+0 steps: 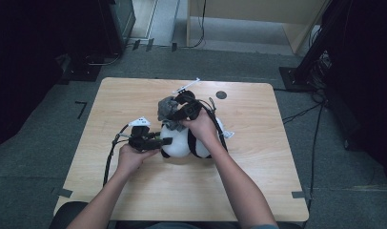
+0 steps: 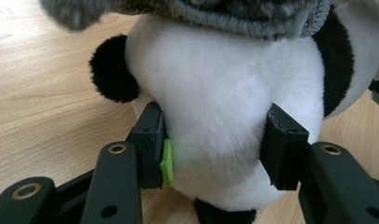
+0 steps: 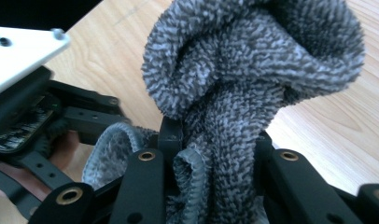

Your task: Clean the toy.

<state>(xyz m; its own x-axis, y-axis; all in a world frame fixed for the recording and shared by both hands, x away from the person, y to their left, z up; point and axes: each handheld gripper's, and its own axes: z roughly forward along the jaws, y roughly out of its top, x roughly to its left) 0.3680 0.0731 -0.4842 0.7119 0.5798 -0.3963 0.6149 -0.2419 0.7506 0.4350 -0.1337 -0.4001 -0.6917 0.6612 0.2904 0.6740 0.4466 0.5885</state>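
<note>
Plush white and black, the panda toy (image 1: 182,140) lay near the middle of the wooden table (image 1: 258,181). It was clamped at its white body by the left gripper (image 2: 214,149), jaws pressed into both sides. Just above the panda, a bunched grey towel (image 3: 253,70) was pinched by the right gripper (image 3: 215,140)

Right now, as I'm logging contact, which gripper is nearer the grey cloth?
Right. The right gripper is clamped on the grey cloth; the left gripper grips the toy panda below it.
</note>
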